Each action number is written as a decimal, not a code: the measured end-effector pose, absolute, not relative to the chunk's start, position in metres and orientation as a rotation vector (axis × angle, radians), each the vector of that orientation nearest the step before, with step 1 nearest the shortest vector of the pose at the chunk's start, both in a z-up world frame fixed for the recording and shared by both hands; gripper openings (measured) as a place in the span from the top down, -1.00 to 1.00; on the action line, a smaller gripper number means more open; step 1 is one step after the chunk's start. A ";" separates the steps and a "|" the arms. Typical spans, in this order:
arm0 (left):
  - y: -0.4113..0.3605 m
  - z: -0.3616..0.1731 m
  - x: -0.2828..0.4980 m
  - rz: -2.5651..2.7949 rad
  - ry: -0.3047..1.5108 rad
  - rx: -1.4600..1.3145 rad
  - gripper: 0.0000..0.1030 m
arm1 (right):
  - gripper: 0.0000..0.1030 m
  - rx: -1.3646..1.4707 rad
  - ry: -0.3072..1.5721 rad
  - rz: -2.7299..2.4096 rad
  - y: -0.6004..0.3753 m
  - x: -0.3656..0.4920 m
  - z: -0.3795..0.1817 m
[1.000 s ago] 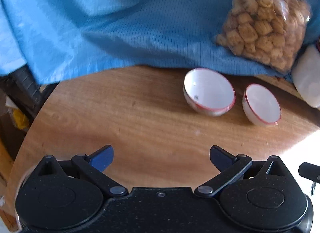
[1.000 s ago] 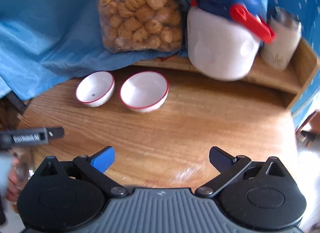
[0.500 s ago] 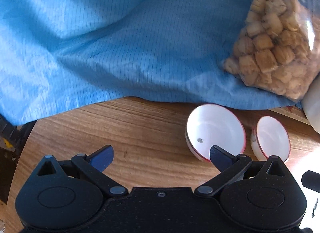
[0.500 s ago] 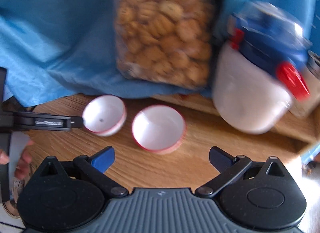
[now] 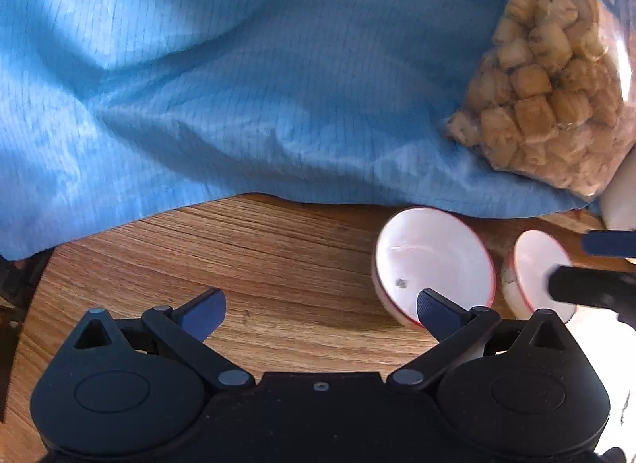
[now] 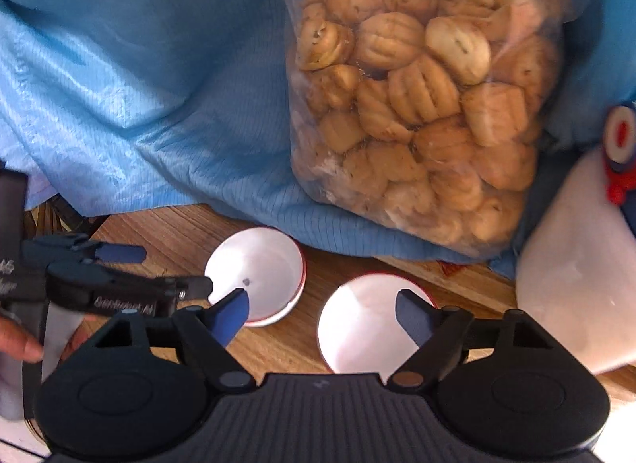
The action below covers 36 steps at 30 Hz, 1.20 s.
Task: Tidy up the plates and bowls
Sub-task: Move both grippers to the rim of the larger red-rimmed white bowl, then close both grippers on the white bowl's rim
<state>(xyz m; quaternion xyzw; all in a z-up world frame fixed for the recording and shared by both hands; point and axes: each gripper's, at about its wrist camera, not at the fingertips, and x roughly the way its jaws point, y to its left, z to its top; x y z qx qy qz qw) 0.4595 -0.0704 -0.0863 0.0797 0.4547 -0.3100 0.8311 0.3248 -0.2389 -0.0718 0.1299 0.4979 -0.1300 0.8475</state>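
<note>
You are working in a home dining or kitchen area. Evidence: a wood-grain worktop [image 5: 278, 264], 2 red-rimmed white bowls [image 6: 258, 276], a clear bag of biscuits [image 6: 421, 105], a white lidded jar [image 6: 576, 284] and loose blue cloth [image 5: 238, 85].

- White jar [image 6: 576, 276]: cut off by the right edge of the right wrist view; its lid is blurred.
- Right bowl [image 5: 536, 276]: partly hidden in the left wrist view behind the blurred right hand-held gripper [image 5: 588, 264].
- Bag of biscuits [image 5: 556, 97]: cropped at the right edge.
- Tabletop [image 5: 278, 264]: far part hidden under the blue cloth [image 5: 238, 85].
</note>
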 end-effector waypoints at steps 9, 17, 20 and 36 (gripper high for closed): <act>-0.073 -0.088 0.460 -0.669 0.966 0.141 -0.98 | -0.31 0.295 1.079 -0.218 -0.242 0.355 -0.091; -0.074 -0.091 0.455 -0.669 1.003 0.082 -0.74 | 0.03 0.294 1.110 -0.170 -0.240 0.372 -0.104; -0.074 -0.093 0.457 -0.698 1.028 0.049 -0.59 | 0.21 0.296 1.130 -0.170 -0.241 0.378 -0.112; -0.078 -0.106 0.454 -0.710 1.106 -0.084 0.65 | 0.67 0.403 1.174 -0.185 -0.246 0.372 -0.138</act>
